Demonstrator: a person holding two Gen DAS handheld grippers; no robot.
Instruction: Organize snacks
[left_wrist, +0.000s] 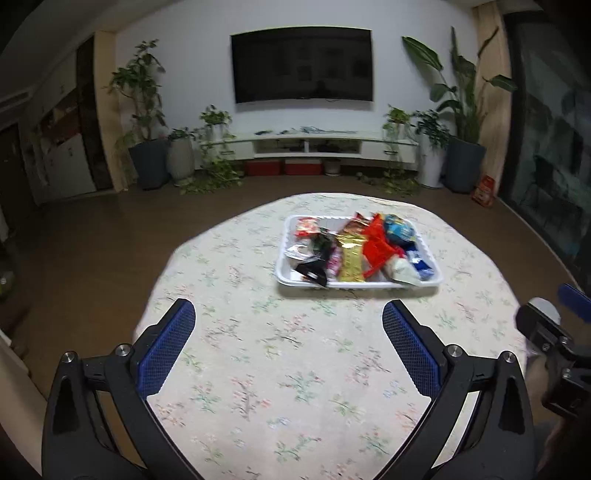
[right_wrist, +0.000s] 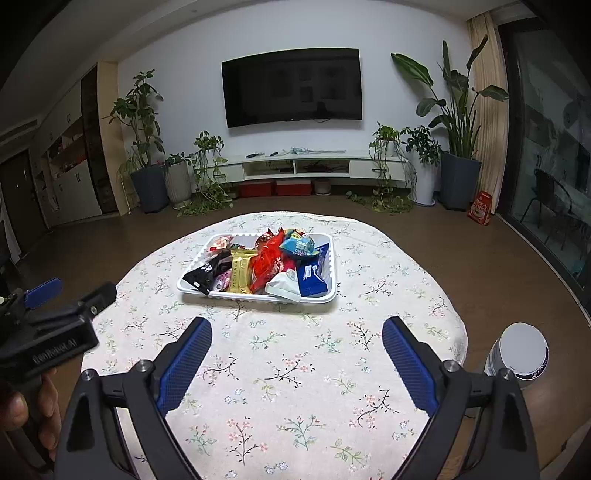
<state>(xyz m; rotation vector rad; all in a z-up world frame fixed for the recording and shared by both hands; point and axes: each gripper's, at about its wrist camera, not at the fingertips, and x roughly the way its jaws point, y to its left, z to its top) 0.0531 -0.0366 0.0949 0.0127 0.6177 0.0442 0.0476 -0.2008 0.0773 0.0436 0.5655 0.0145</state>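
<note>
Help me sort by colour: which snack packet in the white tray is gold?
The long gold foil packet, lying lengthwise mid-tray between the black packet and the red packets.

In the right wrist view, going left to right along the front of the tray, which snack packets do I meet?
Black packet → gold packet → red packet → white packet → dark blue packet, all lying in the white tray.

I'm working in a home living room: a wall-mounted television (right_wrist: 291, 86) hangs above a low white media console (right_wrist: 295, 168). Potted houseplants (right_wrist: 456, 122) flank it (floral tablecloth (right_wrist: 280, 369) on the bench).
</note>
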